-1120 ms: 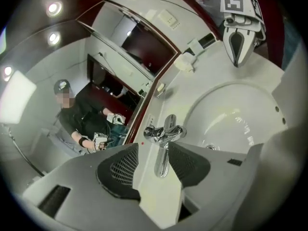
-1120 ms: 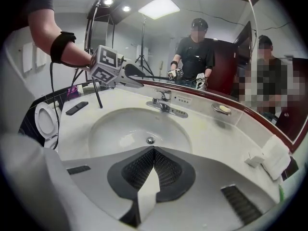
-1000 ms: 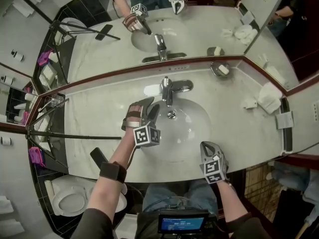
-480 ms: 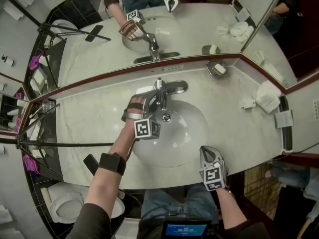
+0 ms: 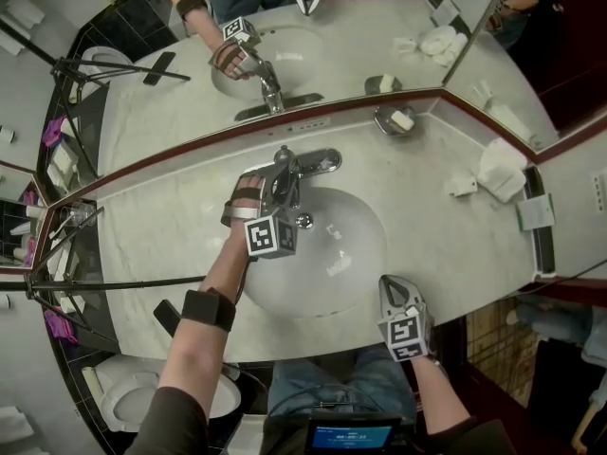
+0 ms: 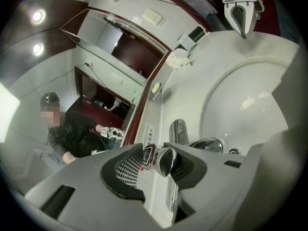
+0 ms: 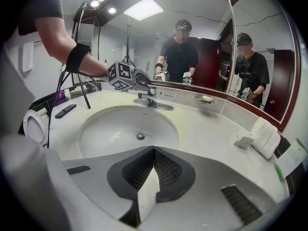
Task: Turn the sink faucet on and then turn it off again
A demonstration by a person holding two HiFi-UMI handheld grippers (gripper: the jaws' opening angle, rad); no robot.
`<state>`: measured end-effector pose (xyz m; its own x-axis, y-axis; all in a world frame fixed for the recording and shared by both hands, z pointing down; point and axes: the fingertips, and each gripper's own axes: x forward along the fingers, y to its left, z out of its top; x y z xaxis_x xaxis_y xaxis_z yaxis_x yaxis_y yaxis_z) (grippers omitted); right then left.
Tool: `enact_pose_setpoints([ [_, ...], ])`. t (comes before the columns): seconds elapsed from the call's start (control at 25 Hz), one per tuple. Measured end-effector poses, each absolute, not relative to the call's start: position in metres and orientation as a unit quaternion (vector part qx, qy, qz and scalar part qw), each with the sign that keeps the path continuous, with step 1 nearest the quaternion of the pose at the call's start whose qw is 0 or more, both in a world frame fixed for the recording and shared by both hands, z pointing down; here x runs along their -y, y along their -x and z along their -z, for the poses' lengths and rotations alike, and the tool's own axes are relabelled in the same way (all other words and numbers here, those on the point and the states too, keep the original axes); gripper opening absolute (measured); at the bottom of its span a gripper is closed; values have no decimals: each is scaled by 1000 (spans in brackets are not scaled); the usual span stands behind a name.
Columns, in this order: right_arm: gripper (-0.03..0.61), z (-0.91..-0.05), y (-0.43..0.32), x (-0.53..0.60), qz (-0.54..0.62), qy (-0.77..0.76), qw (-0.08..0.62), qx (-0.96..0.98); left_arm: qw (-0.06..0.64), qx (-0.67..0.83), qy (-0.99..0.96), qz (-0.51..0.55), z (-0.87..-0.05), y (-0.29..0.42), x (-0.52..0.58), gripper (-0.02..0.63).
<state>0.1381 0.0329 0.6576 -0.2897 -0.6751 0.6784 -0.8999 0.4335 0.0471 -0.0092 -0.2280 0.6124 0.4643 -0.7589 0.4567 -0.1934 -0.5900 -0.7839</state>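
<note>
Fingers [image 6: 126, 171] of the left gripper [image 5: 271, 192] have just been closing and now pinch the rounded chrome tip of the lever handle [image 6: 167, 160]. A dark ribbed pad presses on either side of it. This handle belongs to the faucet [image 5: 308, 164], which stands at the back of the white sink basin [image 5: 356, 254], below the mirror. No water shows at the spout, so the turning-on appears not yet done.

The right gripper [image 5: 391, 284] rests at the front edge of the counter [image 5: 455, 245], well apart from the faucet. Its jaws are pressed together with nothing between them.

To do this step well, the grip probably wants to stay square on the lever's tip, since polished chrome is likely to slip. The wrist should follow the handle's own arc upward rather than dragging it sideways. The same hold could then press the lever back down to shut the water off.
</note>
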Motion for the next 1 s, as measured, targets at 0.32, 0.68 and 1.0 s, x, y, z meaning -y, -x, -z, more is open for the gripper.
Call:
enact_pose_setpoints([
  [0.32,19,-656,-147,-32,-176,-508,316,781,301,-296,803,422,-612,9,233,132],
  [0.68,18,-653,-141,-26,-177,-506,311,785,216,-240,837,442,-605,4,246,132],
  [1.0,18,-652,-145,-20,-177,-508,313,783,168,-194,853,454,-613,4,254,132],
])
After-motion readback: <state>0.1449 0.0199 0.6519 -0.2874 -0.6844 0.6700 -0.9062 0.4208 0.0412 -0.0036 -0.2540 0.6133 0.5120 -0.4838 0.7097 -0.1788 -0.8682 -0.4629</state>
